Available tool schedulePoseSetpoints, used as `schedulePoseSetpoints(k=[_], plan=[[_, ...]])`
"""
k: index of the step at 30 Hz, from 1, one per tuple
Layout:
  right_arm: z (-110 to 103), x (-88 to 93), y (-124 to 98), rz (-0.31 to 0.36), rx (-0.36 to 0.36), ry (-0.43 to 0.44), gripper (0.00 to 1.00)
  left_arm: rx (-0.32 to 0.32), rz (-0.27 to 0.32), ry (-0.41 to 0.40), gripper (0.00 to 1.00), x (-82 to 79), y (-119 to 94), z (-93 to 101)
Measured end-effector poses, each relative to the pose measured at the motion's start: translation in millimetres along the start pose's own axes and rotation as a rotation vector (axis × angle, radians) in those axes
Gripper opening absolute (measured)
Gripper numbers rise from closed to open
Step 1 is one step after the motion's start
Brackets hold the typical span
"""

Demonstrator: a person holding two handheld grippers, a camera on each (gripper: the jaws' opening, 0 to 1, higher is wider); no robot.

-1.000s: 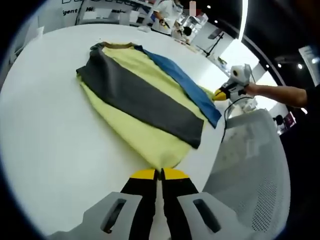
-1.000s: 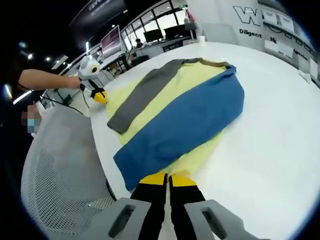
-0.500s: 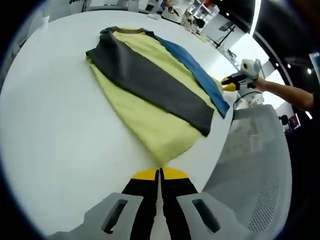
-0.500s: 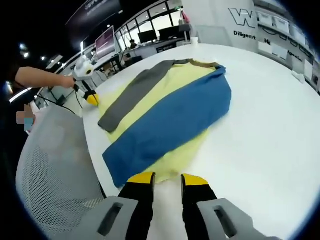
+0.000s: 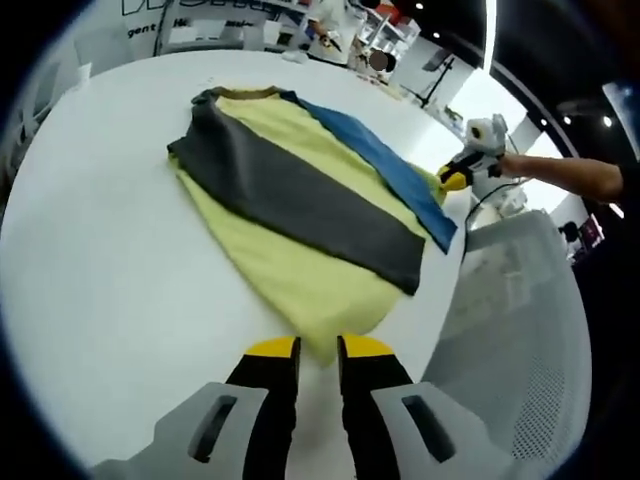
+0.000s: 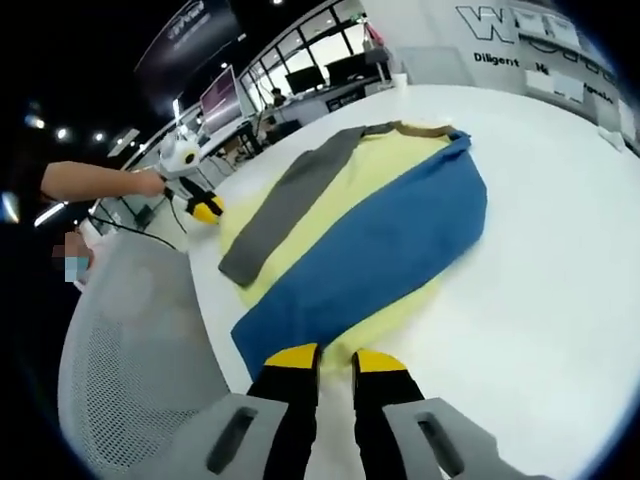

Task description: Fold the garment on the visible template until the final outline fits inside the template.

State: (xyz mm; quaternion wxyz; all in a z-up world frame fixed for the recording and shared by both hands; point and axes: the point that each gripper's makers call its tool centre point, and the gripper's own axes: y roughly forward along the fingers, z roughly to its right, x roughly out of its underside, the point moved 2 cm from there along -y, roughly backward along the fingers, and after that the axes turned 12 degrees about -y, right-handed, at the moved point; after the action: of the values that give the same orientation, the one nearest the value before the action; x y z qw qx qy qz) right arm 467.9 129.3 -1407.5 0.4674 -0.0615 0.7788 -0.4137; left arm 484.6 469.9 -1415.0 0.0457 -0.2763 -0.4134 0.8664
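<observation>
A yellow garment (image 5: 290, 270) lies flat on the white table (image 5: 100, 260), collar at the far end. A grey sleeve (image 5: 290, 190) is folded along its length, and a blue sleeve (image 5: 385, 165) lies along the far side. My left gripper (image 5: 319, 347) is open, with the yellow hem reaching into the gap between its jaws. In the right gripper view the same garment (image 6: 340, 200) shows the blue sleeve (image 6: 370, 245) nearest. My right gripper (image 6: 336, 358) is narrowly open at the hem by the blue sleeve's end. Each gripper also appears hand-held in the other's view: right gripper (image 5: 455, 180), left gripper (image 6: 200, 208).
A grey mesh chair (image 5: 500, 300) stands against the table edge between the two grippers, chair (image 6: 120, 330). A person's arm (image 5: 560, 175) reaches in from the side. Desks and monitors (image 6: 300, 75) fill the room behind. Bare tabletop (image 6: 540, 260) surrounds the garment.
My left gripper's jaws, shut in both earlier frames, have parted at the hem. My right gripper's jaws opened wide half a second ago and now stand closer together.
</observation>
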Motion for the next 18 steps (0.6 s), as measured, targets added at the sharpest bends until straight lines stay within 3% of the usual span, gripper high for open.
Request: schedulePoseSetpoints(k=[8,13,18], plan=[[0.8,7.9,-6.3,-0.042,-0.004,-0.008,0.00,0.012,-0.022,-0.029,0.05,3.8,8.1,0.1],[13.8,5.4,-3.6,-0.027,0.067,-0.054,0.00,0.016,-0.035,-0.027,0.03,6.8,5.9,0.1],[17.9,10.8,1.2,-0.047,0.066,-0.077,0.00,-0.003,-0.044,-0.024,0.02,9.0,5.5,-1.3]])
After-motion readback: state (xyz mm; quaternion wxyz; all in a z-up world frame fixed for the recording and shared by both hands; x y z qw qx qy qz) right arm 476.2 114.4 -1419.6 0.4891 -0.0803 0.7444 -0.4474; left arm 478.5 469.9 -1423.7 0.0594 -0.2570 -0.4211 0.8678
